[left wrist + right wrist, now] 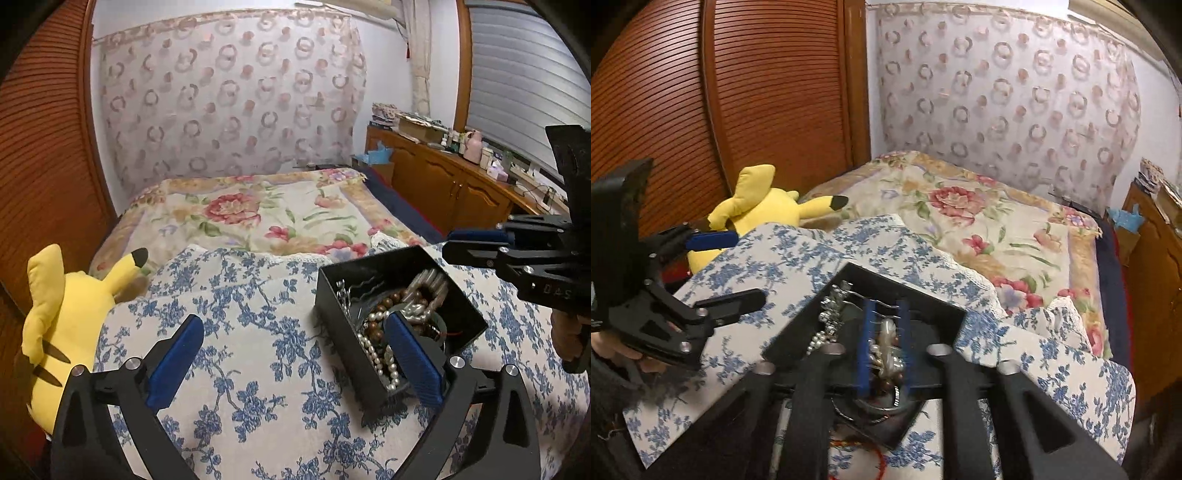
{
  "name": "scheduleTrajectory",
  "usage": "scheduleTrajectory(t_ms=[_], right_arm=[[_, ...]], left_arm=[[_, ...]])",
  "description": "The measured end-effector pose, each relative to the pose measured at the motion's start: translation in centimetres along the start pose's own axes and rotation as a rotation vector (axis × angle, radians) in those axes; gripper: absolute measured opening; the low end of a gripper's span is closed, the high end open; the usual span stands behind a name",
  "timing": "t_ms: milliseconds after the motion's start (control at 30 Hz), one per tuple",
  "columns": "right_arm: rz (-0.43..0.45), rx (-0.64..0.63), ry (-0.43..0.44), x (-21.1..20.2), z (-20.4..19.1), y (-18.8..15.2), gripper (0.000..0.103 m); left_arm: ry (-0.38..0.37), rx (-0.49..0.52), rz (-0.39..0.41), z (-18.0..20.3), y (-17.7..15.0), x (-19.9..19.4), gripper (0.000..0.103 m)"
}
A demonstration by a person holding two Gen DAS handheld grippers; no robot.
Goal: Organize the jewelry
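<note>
Now left hand-held gripper [291,362] wide open, empty, right hand-held gripper [884,343] part-open over jewelry [886,354].

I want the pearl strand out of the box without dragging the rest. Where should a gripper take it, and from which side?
Probably the pearl strand where it lies along the box wall nearest the left gripper, taken from above. There it runs in a clear line; farther in, it tangles with the brown beads.

My way is open over the blue-flowered cloth [258,369] left of the black box [343,343], until the yellow plush toy [70,306] at the edge. Inside the box, tangled jewelry [402,306] fills the floor, leaving me little room among it
</note>
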State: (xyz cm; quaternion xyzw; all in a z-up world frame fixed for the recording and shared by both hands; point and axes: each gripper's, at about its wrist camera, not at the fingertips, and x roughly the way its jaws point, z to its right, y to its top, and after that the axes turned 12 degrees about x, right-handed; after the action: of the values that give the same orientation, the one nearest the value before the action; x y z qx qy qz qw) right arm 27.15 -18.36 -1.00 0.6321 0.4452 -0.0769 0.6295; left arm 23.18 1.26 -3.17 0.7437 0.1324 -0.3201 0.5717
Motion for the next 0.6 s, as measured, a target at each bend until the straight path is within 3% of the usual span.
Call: scheduleTrajectory(t_ms=[300,600], right_arm=[[0.041,0.016,-0.004,-3.8,1.7,-3.5,0.037],[-0.058,0.005,-0.016,-5.2,3.3,-10.0,0.035]], left_arm=[[-0.027,-0.001,-0.013,1.5,-1.5,-1.2,0.095],[-0.088,-0.009,-0.052,3.8,-4.9,-2.4,0.095]])
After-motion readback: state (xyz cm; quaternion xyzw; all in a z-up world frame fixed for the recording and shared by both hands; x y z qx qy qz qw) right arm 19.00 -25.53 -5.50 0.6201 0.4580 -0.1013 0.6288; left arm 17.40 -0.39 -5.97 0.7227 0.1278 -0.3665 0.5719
